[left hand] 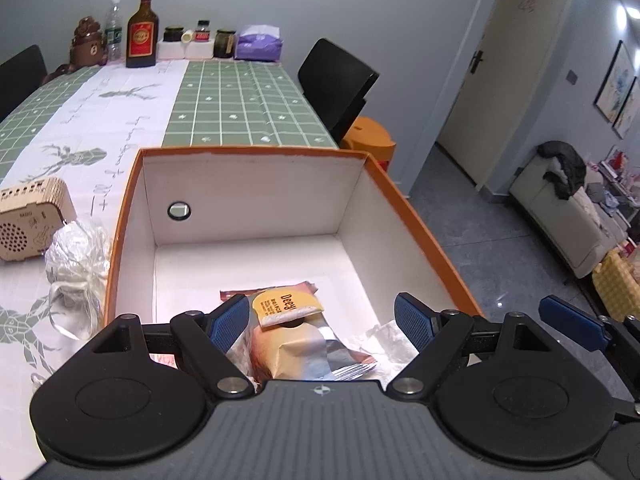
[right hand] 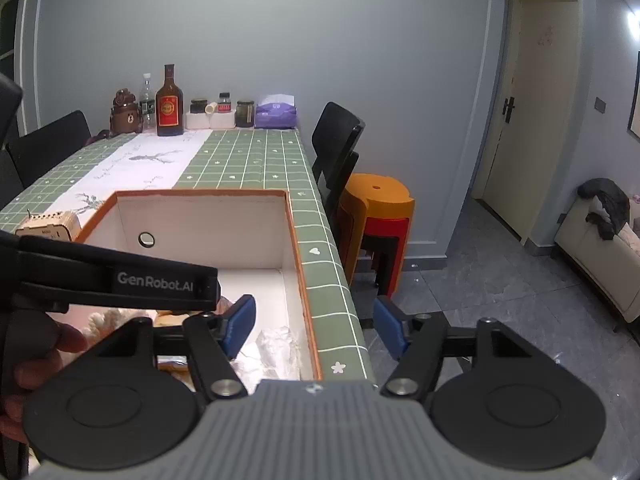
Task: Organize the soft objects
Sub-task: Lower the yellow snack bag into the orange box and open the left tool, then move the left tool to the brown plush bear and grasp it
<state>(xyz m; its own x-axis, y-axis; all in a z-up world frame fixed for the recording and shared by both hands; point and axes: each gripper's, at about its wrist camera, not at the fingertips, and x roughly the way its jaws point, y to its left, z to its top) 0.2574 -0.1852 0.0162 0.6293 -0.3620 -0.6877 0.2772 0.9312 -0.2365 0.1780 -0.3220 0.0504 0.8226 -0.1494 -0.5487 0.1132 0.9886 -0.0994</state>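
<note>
Left hand-held gripper (left hand: pixel 322 322) wide over snack packet (left hand: pixel 288 328) in box (left hand: pixel 416 216), right hand-held gripper (right hand: pixel 316 326) wide, packet seemingly hidden there

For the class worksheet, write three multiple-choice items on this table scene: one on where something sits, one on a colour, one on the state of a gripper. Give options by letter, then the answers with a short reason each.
1. Where does the snack packet lie?
A. inside the orange box
B. on the far chair
C. beside the bottles

2. What colour is the inside of the box?
A. green
B. white
C. black

3. How does the left gripper stand?
A. shut on the packet
B. shut on nothing
C. open above the packet

Answers:
1 A, the packet rests on the box floor, walls all round it.
2 B, the inner walls and floor are white, only the outside and rim orange.
3 C, its blue pads are wide apart, with the packet between and below them.
</note>
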